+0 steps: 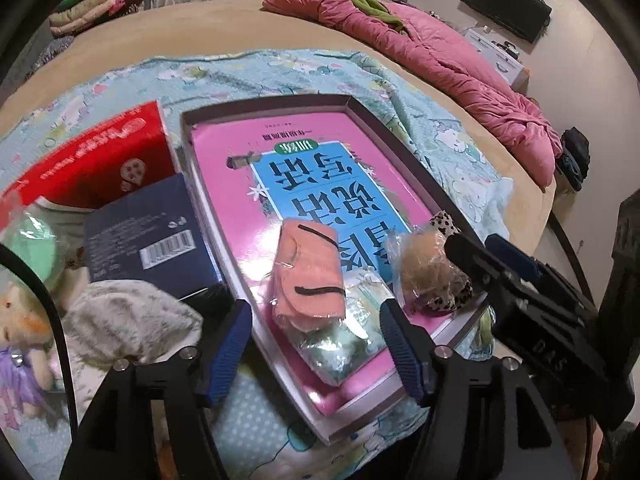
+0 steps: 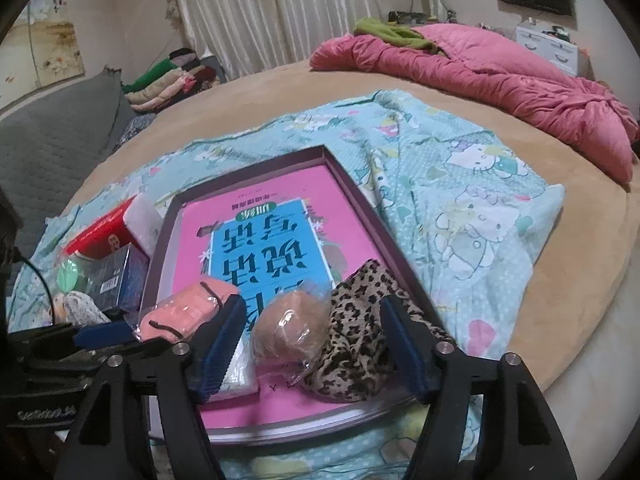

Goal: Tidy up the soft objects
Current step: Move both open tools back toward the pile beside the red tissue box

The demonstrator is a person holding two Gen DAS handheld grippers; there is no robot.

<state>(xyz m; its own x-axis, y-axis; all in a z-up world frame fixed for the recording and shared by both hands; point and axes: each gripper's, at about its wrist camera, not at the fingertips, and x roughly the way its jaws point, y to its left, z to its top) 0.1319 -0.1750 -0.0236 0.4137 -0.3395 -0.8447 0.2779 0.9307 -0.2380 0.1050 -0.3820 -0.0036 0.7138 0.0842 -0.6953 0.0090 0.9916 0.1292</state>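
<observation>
Your left claw point(image 1: 316, 344) stands open astride the bagged orange cloth point(image 1: 310, 276), gripping nothing. Your right claw point(image 2: 314, 344) gapes around the bagged tan ball point(image 2: 286, 330), empty. Both rest in the box lid point(image 2: 362, 196).

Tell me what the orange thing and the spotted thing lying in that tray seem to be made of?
The orange item looks like soft, matte fleecy fabric in a glossy clear plastic bag; highlights glint off the wrap. The leopard-print piece looks like thin, limp cloth that drapes in folds. The shallow tray is probably stiff cardboard, with thin, straight walls.
</observation>
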